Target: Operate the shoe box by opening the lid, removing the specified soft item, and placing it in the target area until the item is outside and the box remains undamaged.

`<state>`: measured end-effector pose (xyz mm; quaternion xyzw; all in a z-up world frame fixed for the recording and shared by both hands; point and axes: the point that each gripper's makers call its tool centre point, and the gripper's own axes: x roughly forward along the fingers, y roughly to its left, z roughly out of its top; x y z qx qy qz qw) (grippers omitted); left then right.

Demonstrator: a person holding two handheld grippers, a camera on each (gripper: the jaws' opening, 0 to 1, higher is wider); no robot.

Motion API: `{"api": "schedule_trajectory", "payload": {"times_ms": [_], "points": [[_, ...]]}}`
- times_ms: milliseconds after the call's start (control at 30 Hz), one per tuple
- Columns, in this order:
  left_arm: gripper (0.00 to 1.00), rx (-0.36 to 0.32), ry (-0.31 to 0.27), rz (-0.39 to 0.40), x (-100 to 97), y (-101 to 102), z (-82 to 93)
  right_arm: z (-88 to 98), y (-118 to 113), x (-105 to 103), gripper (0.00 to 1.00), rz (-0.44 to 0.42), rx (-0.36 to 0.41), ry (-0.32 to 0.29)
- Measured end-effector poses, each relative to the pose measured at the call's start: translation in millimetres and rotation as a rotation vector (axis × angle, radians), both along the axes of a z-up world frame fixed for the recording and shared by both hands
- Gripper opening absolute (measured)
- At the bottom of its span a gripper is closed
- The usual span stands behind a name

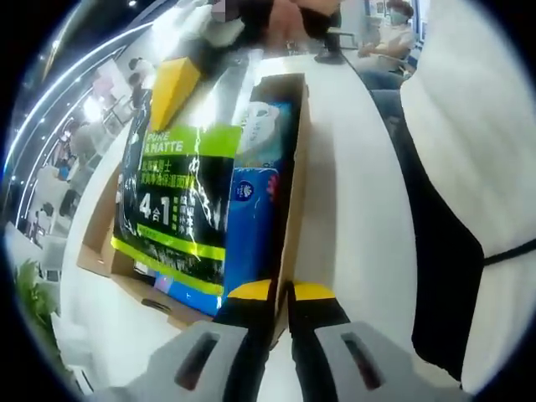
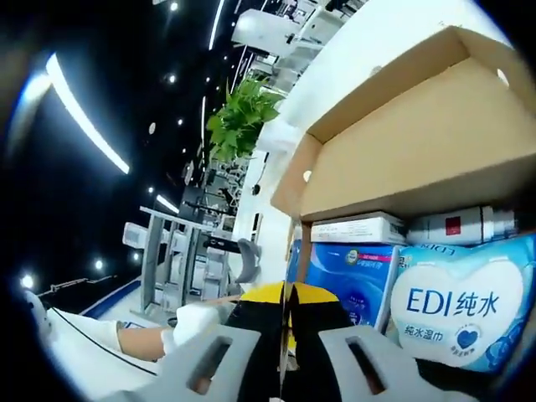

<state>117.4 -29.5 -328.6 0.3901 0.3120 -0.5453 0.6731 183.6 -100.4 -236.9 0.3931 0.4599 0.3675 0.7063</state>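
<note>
The open cardboard shoe box (image 1: 295,151) lies on a white table, and my left gripper (image 1: 282,291) is shut on the near end of its right wall. A black-and-green pouch (image 1: 176,201) stands up out of the box, in front of a blue pack (image 1: 251,226) and a white-and-blue wipes pack (image 1: 261,126). A yellow jaw (image 1: 172,84) of the other gripper pinches the pouch's top edge. In the right gripper view my right gripper (image 2: 286,295) is shut on a thin edge-on sheet. Beyond it lie the blue pack (image 2: 347,276), the EDI wipes pack (image 2: 456,310) and the raised lid (image 2: 419,134).
The box lid (image 1: 96,247) lies folded out to the left. A person in white and black (image 1: 469,184) stands close along the table's right side. A gloved hand (image 2: 188,322) shows low on the left. Beyond the table there are a green plant (image 2: 239,117) and seated people.
</note>
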Motion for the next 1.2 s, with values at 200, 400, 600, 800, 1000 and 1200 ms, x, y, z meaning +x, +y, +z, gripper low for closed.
{"api": "schedule_trajectory", "payload": {"times_ms": [200, 400, 600, 800, 1000, 1200], "points": [[0.06, -0.003, 0.000, -0.006, 0.3, 0, 0.4, 3.9, -10, -2, 0.00, -0.021, -0.001, -0.010], [0.06, -0.023, -0.005, -0.009, 0.4, 0, 1.7, 9.9, -20, -7, 0.00, -0.039, 0.007, -0.013], [0.06, -0.024, -0.015, -0.028, -0.2, -1, 1.9, 17.6, -30, -18, 0.00, -0.044, 0.012, -0.037], [0.06, -0.018, -0.012, -0.025, 0.3, -1, 1.8, 18.9, -39, -23, 0.00, -0.040, 0.018, -0.043], [0.06, 0.004, -0.019, -0.036, 0.0, 0, 0.8, 20.3, -45, -26, 0.00, -0.069, 0.031, -0.045], [0.05, 0.000, -0.009, -0.048, 0.8, -1, 1.0, 31.0, -55, -28, 0.00, -0.108, 0.040, -0.069]]}}
